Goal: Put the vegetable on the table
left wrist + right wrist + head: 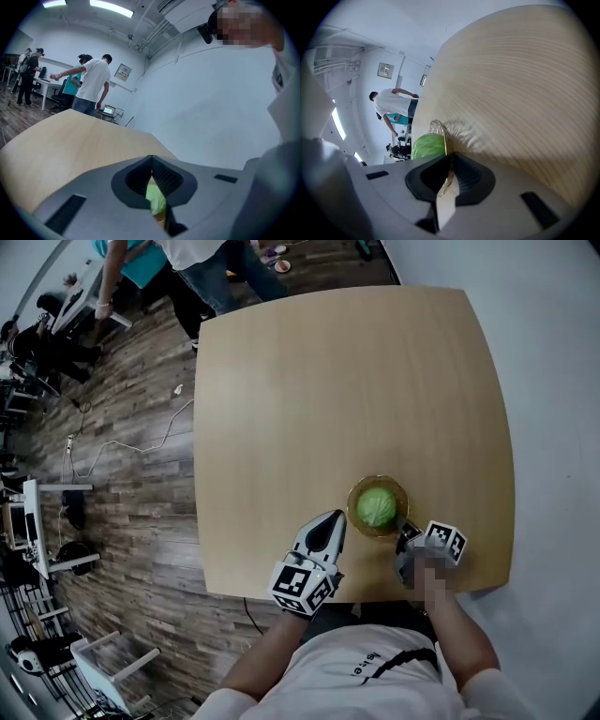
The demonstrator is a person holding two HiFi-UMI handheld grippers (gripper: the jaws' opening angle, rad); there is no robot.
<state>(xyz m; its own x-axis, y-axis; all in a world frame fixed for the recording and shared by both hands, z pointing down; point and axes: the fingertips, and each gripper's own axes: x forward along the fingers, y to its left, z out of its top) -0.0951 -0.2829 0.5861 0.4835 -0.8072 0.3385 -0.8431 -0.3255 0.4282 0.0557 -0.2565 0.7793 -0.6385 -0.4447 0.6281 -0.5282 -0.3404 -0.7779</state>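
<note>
A green cabbage (377, 506) lies in a round amber glass bowl (357, 517) near the front edge of the wooden table (347, 390). My right gripper (405, 532) is at the bowl's near-right side, shut on its rim. In the right gripper view the rim (439, 129) runs into the closed jaws of that gripper (450, 158), with the cabbage (426, 145) just to its left. My left gripper (337, 518) rests beside the bowl's left side, shut with nothing held. Through the gap below its jaws in the left gripper view (152, 159) a slice of cabbage (156, 201) shows.
Two people (202, 266) stand at the table's far-left corner. The wood floor (112, 474) on the left carries cables, desks and chairs. A pale wall or floor (553, 427) runs along the table's right side. The table's front edge (356, 594) lies just under the grippers.
</note>
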